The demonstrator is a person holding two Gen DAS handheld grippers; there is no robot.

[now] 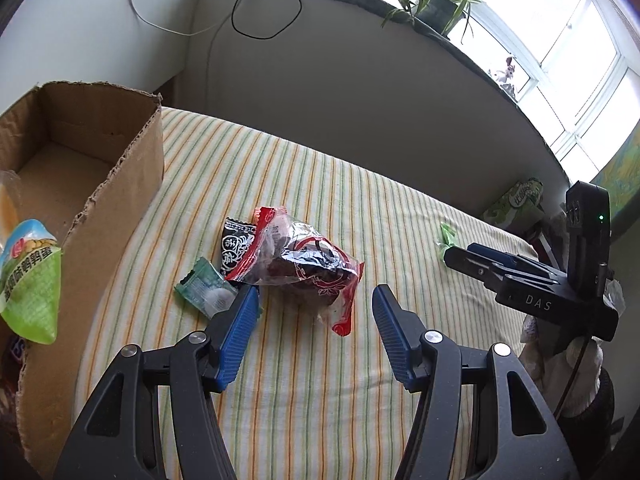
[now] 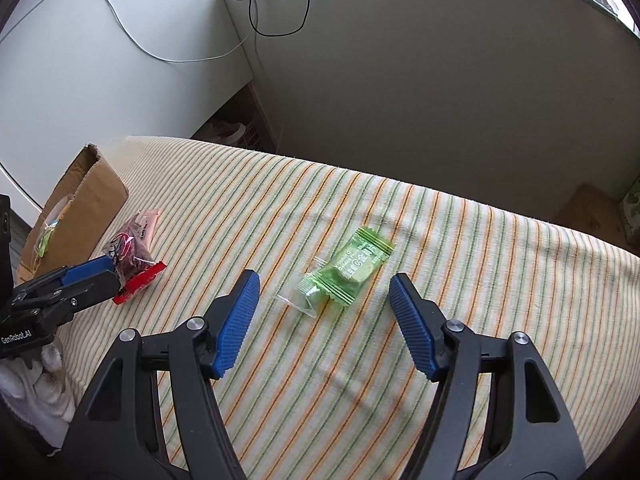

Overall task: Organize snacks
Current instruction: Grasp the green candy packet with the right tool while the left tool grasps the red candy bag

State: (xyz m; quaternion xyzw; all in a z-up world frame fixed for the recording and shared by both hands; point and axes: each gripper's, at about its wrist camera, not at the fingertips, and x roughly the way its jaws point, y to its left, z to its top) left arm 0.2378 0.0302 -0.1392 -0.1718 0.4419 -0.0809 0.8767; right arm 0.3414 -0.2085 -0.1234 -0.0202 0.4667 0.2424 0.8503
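My left gripper [image 1: 314, 300] hangs open over the red snack bag [image 1: 304, 266]. My right gripper [image 2: 324, 286] gapes above the green candy wrapper [image 2: 346, 270], seemingly not touching it.

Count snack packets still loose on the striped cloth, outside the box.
4: red-and-clear packet, black packet tucked behind it, teal packet by the left gripper, green packet before the right gripper. More may be hidden.

Cardboard box [image 1: 120, 184] beside open cloth [image 1: 320, 184]

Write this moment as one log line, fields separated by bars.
left gripper: open, over red snack bag | right gripper: open, over green candy packet | cardboard box: holds snacks
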